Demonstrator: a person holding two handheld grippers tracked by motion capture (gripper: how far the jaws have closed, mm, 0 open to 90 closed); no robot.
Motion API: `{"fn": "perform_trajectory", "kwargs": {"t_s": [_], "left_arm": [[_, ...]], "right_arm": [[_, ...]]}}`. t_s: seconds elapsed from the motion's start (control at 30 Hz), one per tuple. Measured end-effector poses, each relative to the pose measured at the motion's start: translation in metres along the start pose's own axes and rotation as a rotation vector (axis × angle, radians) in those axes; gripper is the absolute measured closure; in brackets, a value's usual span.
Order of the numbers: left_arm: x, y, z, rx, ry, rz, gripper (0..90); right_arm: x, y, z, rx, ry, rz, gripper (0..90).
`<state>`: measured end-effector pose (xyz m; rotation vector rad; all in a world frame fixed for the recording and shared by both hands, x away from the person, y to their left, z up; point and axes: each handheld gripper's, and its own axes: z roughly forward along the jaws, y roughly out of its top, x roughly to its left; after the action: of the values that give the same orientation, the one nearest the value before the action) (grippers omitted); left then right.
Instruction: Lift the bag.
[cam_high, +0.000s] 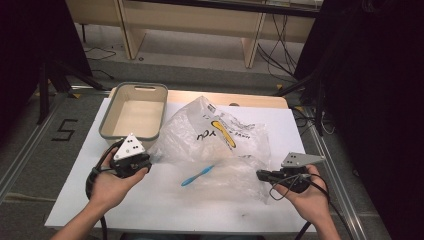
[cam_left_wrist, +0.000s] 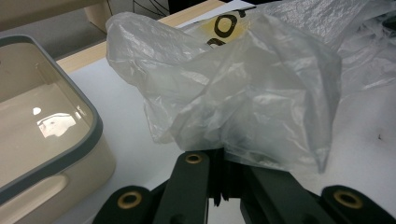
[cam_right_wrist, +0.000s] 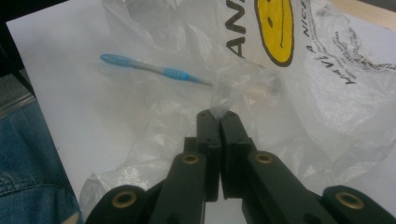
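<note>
Left gripper view: my left gripper (cam_left_wrist: 223, 179) pinches the plastic bag (cam_left_wrist: 243, 93) just beside the bin (cam_left_wrist: 70, 154); my right gripper (cam_right_wrist: 219, 116) clamps its far edge (blue toothbrush (cam_right_wrist: 144, 67) inside the bag).

Grey floor (cam_high: 200, 65), wooden furniture (cam_high: 195, 20) behind, perhaps black curtains (cam_high: 380, 75).

A "5" on the floor (cam_high: 65, 129); "YOU" and a yellow smiley on the plastic bag (cam_high: 220, 135).
</note>
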<state>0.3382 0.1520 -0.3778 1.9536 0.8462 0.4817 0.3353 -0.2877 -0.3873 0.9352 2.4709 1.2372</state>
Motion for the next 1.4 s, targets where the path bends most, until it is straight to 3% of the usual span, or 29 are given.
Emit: {"fn": "perform_trajectory", "kwargs": {"t_s": [0.3, 0.5, 0.83, 1.4], "left_arm": [[0.006, 0.002, 0.004, 0.035, 0.016, -0.033, 88.9], [0.01, 0.008, -0.003, 0.034, 0.021, -0.056, 88.9], [-0.002, 0.031, -0.019, -0.027, -0.044, -0.055, 88.9], [-0.007, 0.064, -0.029, -0.17, -0.056, -0.032, 88.8]], "right_arm": [[-0.012, 0.013, -0.007, -0.034, -0.025, 0.046, 89.1], [-0.02, 0.02, -0.016, -0.044, -0.056, 0.077, 89.5], [-0.023, 0.042, -0.025, -0.039, -0.051, 0.083, 89.4], [-0.025, 0.068, -0.03, -0.074, -0.073, 0.082, 89.4]]}}
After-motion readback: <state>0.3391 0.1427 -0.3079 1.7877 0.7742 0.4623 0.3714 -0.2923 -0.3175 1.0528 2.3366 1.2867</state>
